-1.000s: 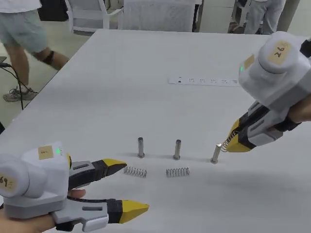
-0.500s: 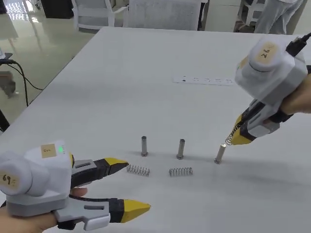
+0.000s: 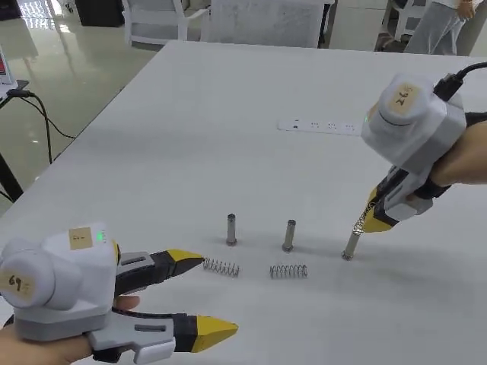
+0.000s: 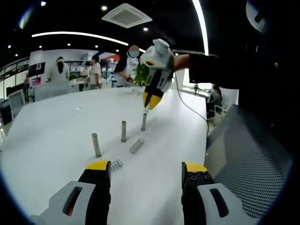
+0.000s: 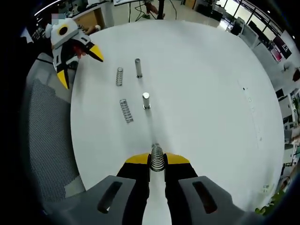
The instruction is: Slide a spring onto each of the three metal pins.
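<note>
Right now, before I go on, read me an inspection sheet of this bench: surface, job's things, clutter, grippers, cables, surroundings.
Surface: white table, flat.
Job's things: three pins upright in a row, left pin, middle pin, right pin; left spring and middle spring lying loose in front; third spring at the right pin's top.
Clutter: power strip at the far side.
Grippers: left gripper open, near the left spring; right gripper shut on the third spring.
Cables: floor cable at left; gripper cable on the right gripper.
Surroundings: chair beyond the table; person far right.
</note>
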{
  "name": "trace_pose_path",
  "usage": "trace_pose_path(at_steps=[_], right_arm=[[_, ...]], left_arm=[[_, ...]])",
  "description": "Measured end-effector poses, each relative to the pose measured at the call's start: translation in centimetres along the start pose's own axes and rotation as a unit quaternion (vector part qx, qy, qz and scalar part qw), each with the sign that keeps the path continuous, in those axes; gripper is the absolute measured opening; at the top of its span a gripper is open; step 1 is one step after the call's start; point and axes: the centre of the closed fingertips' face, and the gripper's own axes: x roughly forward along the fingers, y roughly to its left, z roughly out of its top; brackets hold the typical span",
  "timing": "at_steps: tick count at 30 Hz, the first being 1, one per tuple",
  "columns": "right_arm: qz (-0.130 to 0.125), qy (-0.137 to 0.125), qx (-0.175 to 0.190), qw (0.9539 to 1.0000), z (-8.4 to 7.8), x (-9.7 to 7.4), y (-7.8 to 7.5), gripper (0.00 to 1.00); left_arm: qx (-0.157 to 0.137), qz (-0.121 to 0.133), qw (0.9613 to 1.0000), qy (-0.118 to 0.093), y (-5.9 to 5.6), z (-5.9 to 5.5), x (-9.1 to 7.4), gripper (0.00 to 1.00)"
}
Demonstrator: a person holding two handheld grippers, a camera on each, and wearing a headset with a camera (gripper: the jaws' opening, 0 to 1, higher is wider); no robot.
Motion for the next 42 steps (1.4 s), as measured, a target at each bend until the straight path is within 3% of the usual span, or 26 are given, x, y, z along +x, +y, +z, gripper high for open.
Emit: trace_pose_path(at_steps=[26, 42], right_arm=[[0.013, 0.030, 0.002, 0.9995, -0.5, 2.7, 0.3, 0.08], [0.016, 0.035, 0.009, 0.9992, -1.0, 4.4, 0.3, 0.08]], left_arm=[[-0.003, 0.002, 1.0000, 0.002, 0.2, -0.5, -0.2, 0.55], [-0.002, 0.000, 1.0000, 0.006, -0.1, -0.6, 0.0, 0.54]])
